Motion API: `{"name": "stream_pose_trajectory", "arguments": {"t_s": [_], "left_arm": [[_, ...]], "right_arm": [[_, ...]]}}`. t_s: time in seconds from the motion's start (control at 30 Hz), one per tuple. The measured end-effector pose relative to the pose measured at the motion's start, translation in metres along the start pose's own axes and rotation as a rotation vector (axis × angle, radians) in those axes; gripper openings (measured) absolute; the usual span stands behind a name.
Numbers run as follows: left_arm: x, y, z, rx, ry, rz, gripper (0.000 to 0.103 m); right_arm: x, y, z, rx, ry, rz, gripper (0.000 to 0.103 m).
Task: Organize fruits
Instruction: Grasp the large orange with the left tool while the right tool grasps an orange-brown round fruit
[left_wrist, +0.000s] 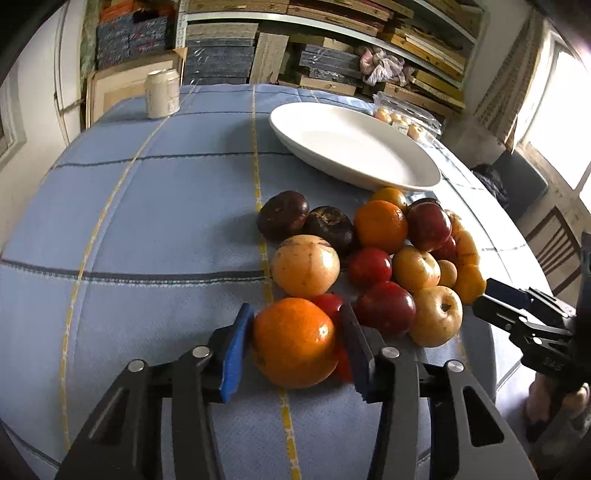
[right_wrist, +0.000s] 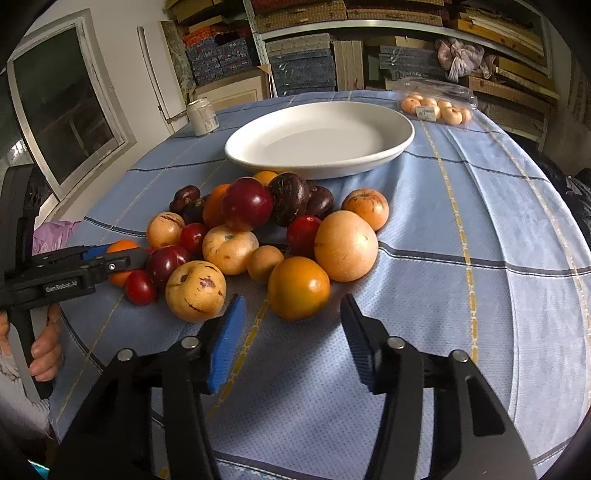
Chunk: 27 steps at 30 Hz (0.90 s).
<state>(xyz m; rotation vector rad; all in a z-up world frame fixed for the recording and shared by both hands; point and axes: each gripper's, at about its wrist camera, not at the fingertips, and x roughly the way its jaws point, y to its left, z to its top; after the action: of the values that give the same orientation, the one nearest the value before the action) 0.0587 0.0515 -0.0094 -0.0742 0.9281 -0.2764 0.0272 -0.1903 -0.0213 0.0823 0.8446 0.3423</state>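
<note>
My left gripper (left_wrist: 295, 314) is shut on an orange (left_wrist: 293, 343) at the near edge of a fruit pile on the blue checked tablecloth (left_wrist: 147, 229). The pile holds red apples (left_wrist: 386, 308), yellow fruits (left_wrist: 304, 266), oranges and dark purple fruits (left_wrist: 282, 214). Behind it stands a white oval plate (left_wrist: 406, 182) with nothing in it. In the right wrist view, my right gripper (right_wrist: 293, 301) is open just short of an orange-yellow fruit (right_wrist: 298, 288), which lies ahead of its tips. The left gripper (right_wrist: 136, 258) shows at the pile's left side, around the orange (right_wrist: 122, 245).
A pale can (left_wrist: 162, 94) stands at the far left of the table. A clear box of small fruits (right_wrist: 436, 105) lies beyond the plate. Shelves of stacked boxes fill the back wall. A hand (right_wrist: 44, 350) holds the left gripper's handle off the table's edge.
</note>
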Motion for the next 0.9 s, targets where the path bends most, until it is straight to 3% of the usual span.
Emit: {"name": "stream_pose_trajectory", "arguments": {"t_s": [0.27, 0.33, 0.37, 0.9], "left_arm": [[-0.002, -0.004, -0.004, 0.021, -0.012, 0.019, 0.046], [-0.003, -0.004, -0.005, 0.02, -0.015, 0.022, 0.046], [-0.003, -0.004, -0.005, 0.02, -0.015, 0.021, 0.046], [-0.026, -0.003, -0.028, -0.01, -0.042, 0.065, 0.044]], "right_arm": [[0.017, 0.003, 0.008, -0.013, 0.021, -0.031, 0.051], [0.022, 0.001, 0.009, -0.01, 0.033, -0.026, 0.045], [0.024, 0.0, 0.009, -0.007, 0.04, -0.018, 0.037], [0.009, -0.007, 0.005, 0.019, 0.006, 0.03, 0.037]]}}
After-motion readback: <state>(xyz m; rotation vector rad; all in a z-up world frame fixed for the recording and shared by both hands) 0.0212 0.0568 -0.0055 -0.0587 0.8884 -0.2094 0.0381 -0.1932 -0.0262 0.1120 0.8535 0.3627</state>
